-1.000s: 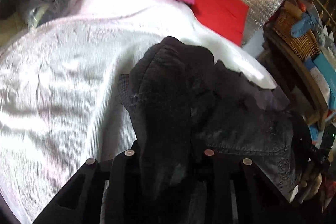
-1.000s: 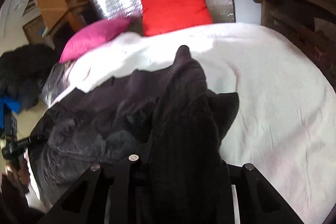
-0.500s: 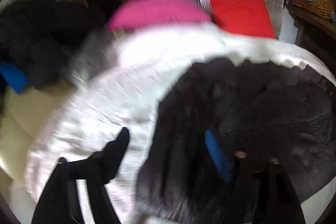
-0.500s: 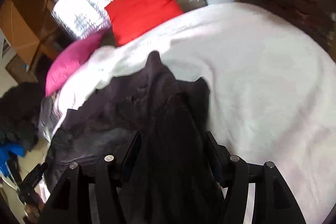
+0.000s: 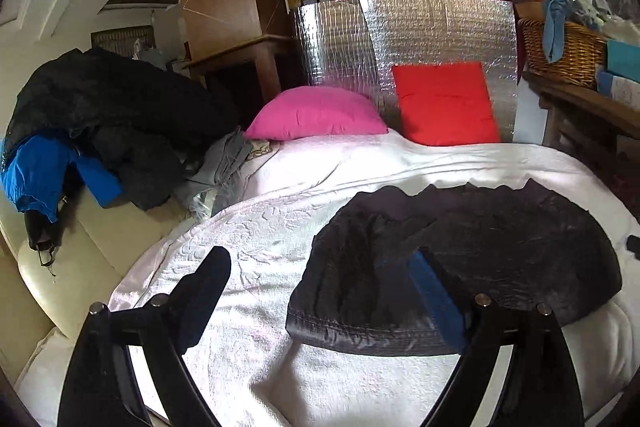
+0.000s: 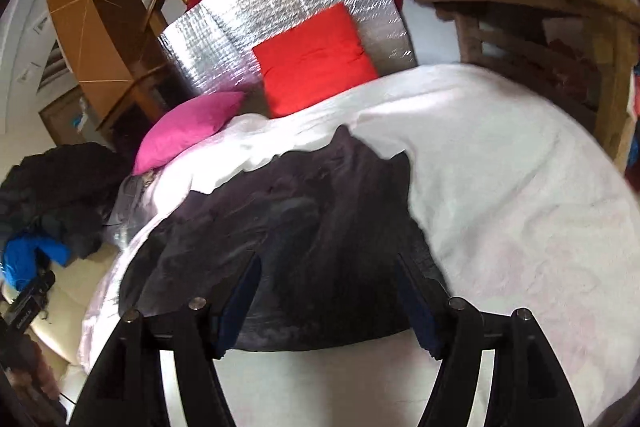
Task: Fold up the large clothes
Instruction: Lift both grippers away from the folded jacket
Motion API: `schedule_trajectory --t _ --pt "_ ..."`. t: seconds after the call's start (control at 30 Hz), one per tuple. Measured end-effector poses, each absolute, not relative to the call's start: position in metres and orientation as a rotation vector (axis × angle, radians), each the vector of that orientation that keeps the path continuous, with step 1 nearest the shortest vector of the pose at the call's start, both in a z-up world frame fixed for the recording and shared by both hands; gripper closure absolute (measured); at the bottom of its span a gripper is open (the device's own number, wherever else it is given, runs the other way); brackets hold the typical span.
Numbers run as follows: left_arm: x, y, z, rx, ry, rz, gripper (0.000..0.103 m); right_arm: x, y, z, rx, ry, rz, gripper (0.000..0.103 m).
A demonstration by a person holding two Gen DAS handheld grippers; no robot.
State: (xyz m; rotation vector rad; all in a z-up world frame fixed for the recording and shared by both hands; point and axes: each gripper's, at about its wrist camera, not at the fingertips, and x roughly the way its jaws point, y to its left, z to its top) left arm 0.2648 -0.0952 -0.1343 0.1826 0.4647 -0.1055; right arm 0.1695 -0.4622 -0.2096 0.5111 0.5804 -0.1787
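Dark jacket (image 5: 460,259) lies spread flat on the white bedspread (image 5: 260,259), filling the lower right of the left wrist frame; in the right wrist frame the same garment (image 6: 304,227) sits in the lower middle, its stitched hem running along the near edge just ahead of the tool tips. The left tool (image 5: 320,279) stands wide open with nothing between its fingers: one finger (image 5: 204,291) hangs over bare bedspread at lower left, the other, with a blue pad, sits over the jacket's near part at lower right. The right tool (image 6: 328,287) is also spread wide and holds nothing; both of its fingers (image 6: 240,291) lie over the jacket's lower edge, though whether they touch the cloth cannot be told. At the head of the bed a pink pillow (image 5: 316,113) lies beside a red cushion (image 5: 444,103), which leans against a silver foil panel (image 5: 400,35). A heap of dark and blue clothes (image 5: 80,123) rests at the left edge, on a cream seat. A wicker basket (image 5: 560,47) stands on a wooden shelf at upper right.
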Motion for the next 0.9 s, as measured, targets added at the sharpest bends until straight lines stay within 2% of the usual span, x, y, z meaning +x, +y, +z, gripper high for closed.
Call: schedule_trajectory --t 0.23,0.47,0.6,0.67,0.77,0.8,0.9 --pt "0.260 -0.103 -0.131 0.190 0.473 -0.102 0.012 0.192 -0.455 -0.223 0.500 0.628 -0.158 0.031" --pt "0.282 -0.107 -0.149 0.200 0.502 -0.091 0.012 0.219 -0.460 -0.237 0.531 0.678 -0.148 0.031" --pt "0.306 -0.112 -0.175 0.199 0.559 -0.096 0.011 0.241 -0.466 -0.264 0.555 0.806 -0.187 0.031" --pt "0.330 -0.119 -0.207 0.220 0.665 -0.120 0.010 0.246 -0.464 -0.271 0.522 0.829 -0.189 0.031" --pt "0.366 -0.126 -0.263 0.254 0.929 -0.112 0.010 0.239 -0.453 -0.260 0.436 0.796 -0.202 0.031" --pt "0.366 -0.124 -0.262 0.235 0.931 -0.106 0.011 0.232 -0.450 -0.256 0.421 0.775 -0.208 0.031" --pt "0.335 -0.119 -0.218 0.210 0.778 -0.110 0.011 0.200 -0.435 -0.232 0.376 0.683 -0.229 0.031"
